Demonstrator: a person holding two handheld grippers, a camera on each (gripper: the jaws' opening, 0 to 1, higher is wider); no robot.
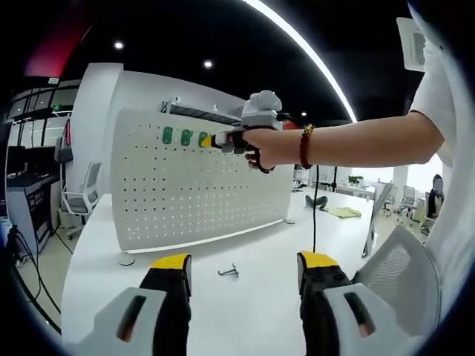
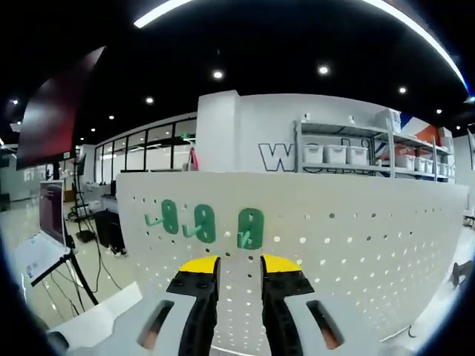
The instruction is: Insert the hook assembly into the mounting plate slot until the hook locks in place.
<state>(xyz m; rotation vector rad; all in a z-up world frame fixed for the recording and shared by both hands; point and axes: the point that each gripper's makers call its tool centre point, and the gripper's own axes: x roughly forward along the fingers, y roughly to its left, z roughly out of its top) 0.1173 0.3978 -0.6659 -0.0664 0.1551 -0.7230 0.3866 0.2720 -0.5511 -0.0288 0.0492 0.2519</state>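
White table [image 1: 245,297] in big office holds upright pegboard [image 1: 185,185]. Three green hooks [image 2: 251,227] sit in row near pegboard top. Right hand-held gripper [image 2: 239,268] at pegboard just below third hook, tips a little apart, nothing between. Left hand-held gripper [image 1: 243,268] wide apart, holding nothing. Spare metal hook [image 1: 228,272] lies on table below pegboard. Looks like third hook just placed; next, check it locked.

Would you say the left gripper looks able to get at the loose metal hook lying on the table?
Probably yes: the left gripper is open, and the metal hook lies alone on the bare white table just ahead, with nothing between them.
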